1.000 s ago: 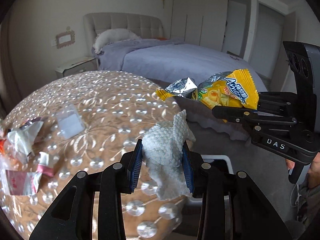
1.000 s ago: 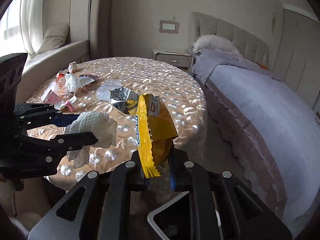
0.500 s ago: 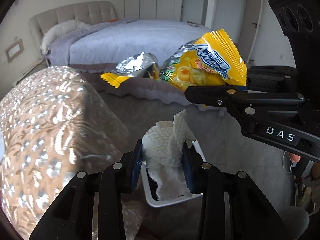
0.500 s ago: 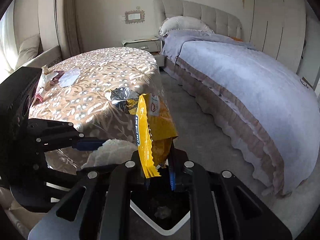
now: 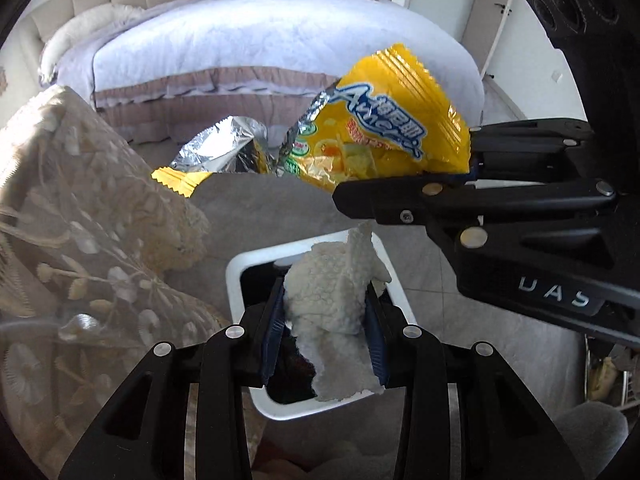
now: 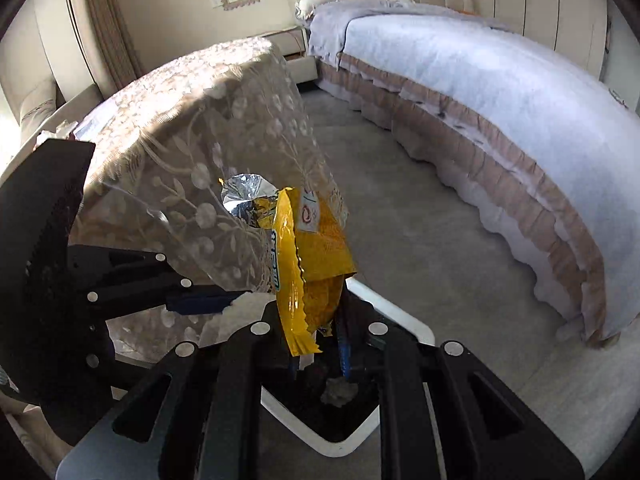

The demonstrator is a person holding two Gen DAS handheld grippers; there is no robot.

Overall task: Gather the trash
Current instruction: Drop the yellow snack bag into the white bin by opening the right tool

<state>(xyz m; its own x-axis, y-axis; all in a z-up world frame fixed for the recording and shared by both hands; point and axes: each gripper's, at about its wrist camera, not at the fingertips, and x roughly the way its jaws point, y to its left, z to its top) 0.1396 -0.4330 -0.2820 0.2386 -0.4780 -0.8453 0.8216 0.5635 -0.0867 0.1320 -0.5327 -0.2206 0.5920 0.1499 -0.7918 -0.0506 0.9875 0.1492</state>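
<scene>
1. Step in hand: both pieces of trash are carried to the bin, ready to drop. The left gripper is clenched on a crumpled white paper towel, which hangs right over the mouth of the white square trash bin with a dark liner on the floor.
2. The right gripper is clamped on the lower edge of an opened yellow foil snack bag; the bag stands up from the jaws, its silver inside showing at the torn end. In the right wrist view the bin's mouth lies just below and beyond this gripper, with a small grey crumpled scrap already inside.
3. The round bench under a beige embroidered lace cloth stands just left of the bin — the bed with the pale lilac cover lies farther off.
4. Next move, as I judge it: open each gripper over the bin's mouth so the towel and bag fall in; the bag looks light and may drift toward the rim.
5. Writing: the bag bears blue lettering that I cannot read with certainty; the right gripper's body reads "DAS".
</scene>
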